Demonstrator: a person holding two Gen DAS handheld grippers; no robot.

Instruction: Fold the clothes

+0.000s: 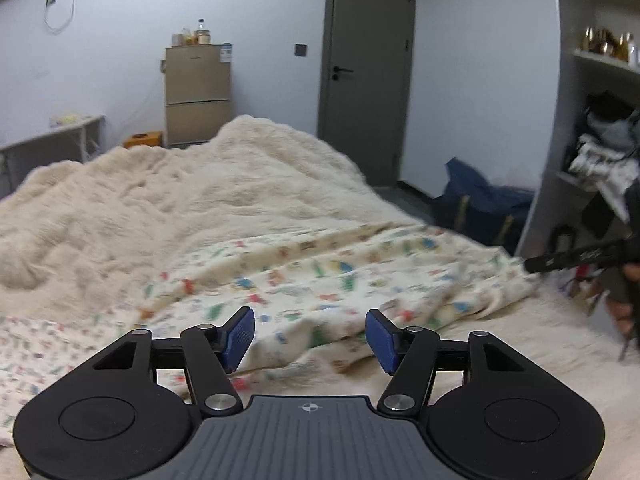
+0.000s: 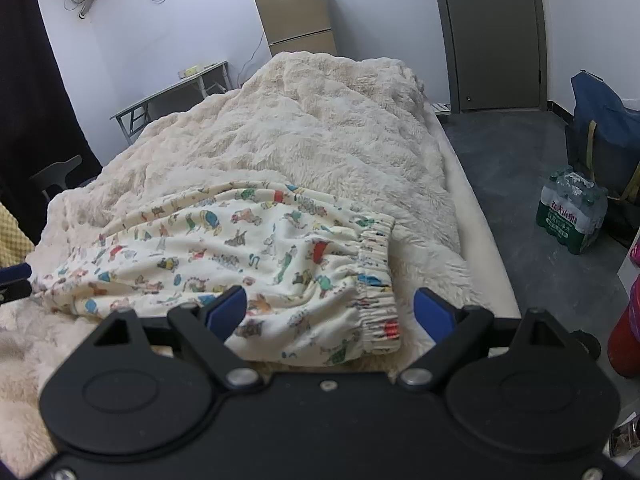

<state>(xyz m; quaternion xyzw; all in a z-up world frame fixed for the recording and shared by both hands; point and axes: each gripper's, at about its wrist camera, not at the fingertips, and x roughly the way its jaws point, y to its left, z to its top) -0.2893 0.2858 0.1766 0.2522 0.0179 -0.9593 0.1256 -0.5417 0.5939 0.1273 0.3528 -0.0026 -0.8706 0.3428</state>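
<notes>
Pale blue walls and a grey door [image 2: 494, 32] frame a bed [image 2: 328, 128] covered by a shaggy cream blanket, on which patterned pyjama trousers [image 2: 248, 256] lie rumpled across the near end. Seen from the right wrist, the garment's gathered elastic waistband [image 2: 378, 280] sits at the right edge of the cloth, close to the side of the bed, and a shrink-wrapped pack of water bottles [image 2: 574, 214] stands on the grey floor near a dark blue bag [image 2: 604, 120]. Only the left wrist view, blurred across the fabric, shows the shelving [image 1: 600, 128] stuffed with clothes at the right and more of the trousers [image 1: 320, 280] trailing toward the lower left. A tan fridge [image 1: 198, 94] stands against the far wall in both views.

The left claw [image 1: 310, 336] hovers low over the trousers, its blue pads spread wide and holding nothing. The right claw [image 2: 330, 308] is likewise spread, poised just above the waistband end, its left pad [image 2: 230, 308] over the printed cloth, its right pad over the blanket beside the waistband.
</notes>
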